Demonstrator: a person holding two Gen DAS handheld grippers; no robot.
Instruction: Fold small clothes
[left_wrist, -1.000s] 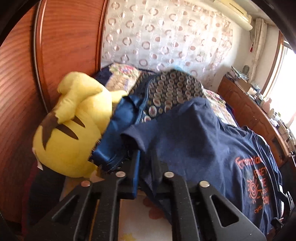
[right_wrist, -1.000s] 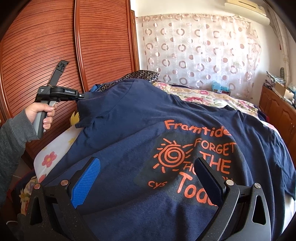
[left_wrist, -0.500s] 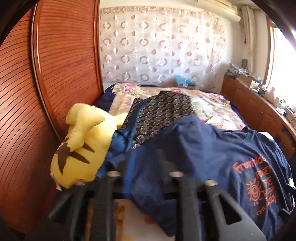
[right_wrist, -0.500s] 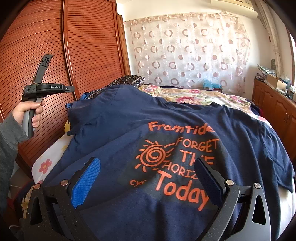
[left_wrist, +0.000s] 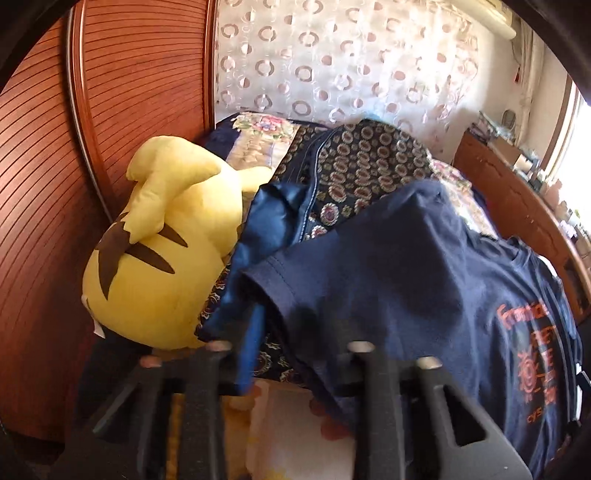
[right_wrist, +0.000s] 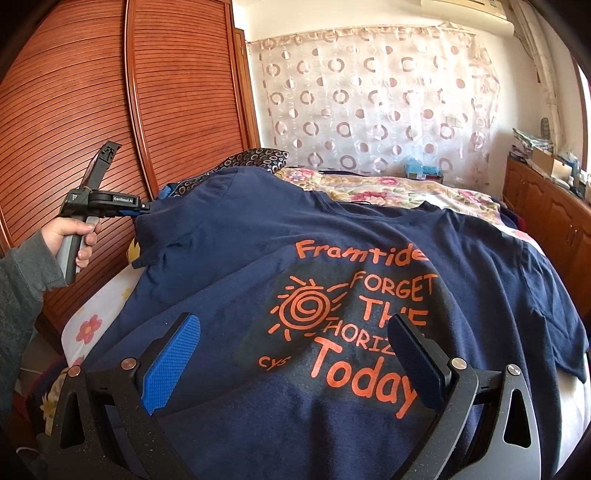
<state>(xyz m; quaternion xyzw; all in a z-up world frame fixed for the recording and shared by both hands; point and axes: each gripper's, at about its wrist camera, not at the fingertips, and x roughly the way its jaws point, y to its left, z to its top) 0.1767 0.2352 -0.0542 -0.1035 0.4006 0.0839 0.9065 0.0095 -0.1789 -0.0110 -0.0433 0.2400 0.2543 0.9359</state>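
Beside the yellow plush toy (left_wrist: 159, 258), left tool (left_wrist: 291, 325) narrowed from a wider gap onto the T-shirt (right_wrist: 332, 280) sleeve hem, pinch not certain; shirt spread lengthwise across the bed (right_wrist: 388, 188); right tool (right_wrist: 295, 354) spread wide, hovering over the print.

Home bedroom: bed (right_wrist: 388, 192), wardrobe (right_wrist: 110, 92) (louvred), curtain (right_wrist: 369, 92).
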